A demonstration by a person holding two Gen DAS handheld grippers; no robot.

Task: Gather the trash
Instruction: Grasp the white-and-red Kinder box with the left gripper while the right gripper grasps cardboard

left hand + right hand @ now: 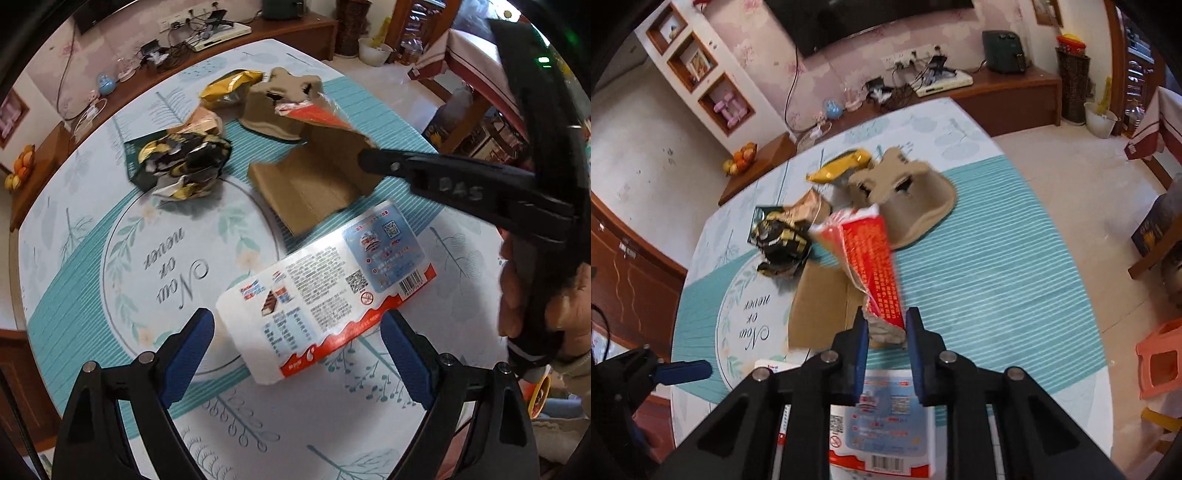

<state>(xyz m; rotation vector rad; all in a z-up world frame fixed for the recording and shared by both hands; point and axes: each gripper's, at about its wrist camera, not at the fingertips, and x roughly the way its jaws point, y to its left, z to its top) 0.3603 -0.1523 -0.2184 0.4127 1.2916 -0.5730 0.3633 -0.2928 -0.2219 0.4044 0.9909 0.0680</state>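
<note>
My right gripper point(885, 326) is shut on a torn cardboard piece with a red printed face point(873, 254) and holds it above the table; it shows in the left wrist view point(314, 114) too. My left gripper point(297, 334) is open and empty, its jaws either side of a white and red snack box point(325, 288) lying flat on the table, also seen below the right gripper point(886, 417). Farther back lie a flat brown cardboard sheet point(314, 184), a crumpled black and gold wrapper point(184, 162), a yellow bag point(231, 88) and a moulded pulp tray point(284, 99).
The round table has a teal and white leaf-pattern cloth point(110, 236). A wooden sideboard with cables and chargers point(923, 85) stands behind it. A fruit bowl point(740, 158) sits at the left. An orange plastic stool point(1160, 362) stands on the floor at the right.
</note>
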